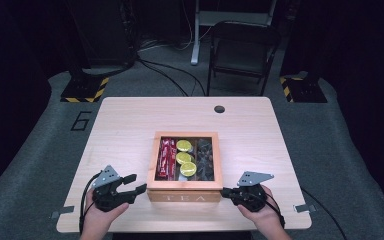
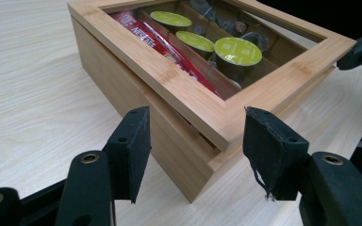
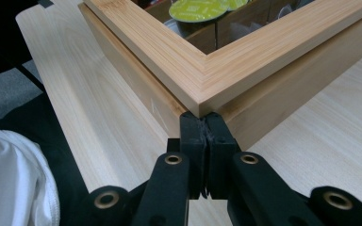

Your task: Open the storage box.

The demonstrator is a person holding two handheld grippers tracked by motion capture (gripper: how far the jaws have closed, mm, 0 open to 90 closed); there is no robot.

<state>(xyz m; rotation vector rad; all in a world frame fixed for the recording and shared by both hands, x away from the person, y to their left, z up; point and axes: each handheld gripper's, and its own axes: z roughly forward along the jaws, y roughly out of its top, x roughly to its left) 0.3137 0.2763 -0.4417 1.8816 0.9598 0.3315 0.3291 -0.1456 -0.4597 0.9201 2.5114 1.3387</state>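
A wooden tea box with a glass-paned lid sits near the table's front edge. Through the pane I see red packets, green-topped capsules and dark sachets. My left gripper is open just left of the box's front left corner. In the left gripper view that corner stands between and beyond the fingers, untouched. My right gripper is shut with nothing in it. Its tip presses at the box's front right corner, just under the lid's edge.
The light wooden table has a cable hole at the back. A black folding chair and two hazard-striped stand bases stand on the floor beyond. White cloth lies below the table's edge.
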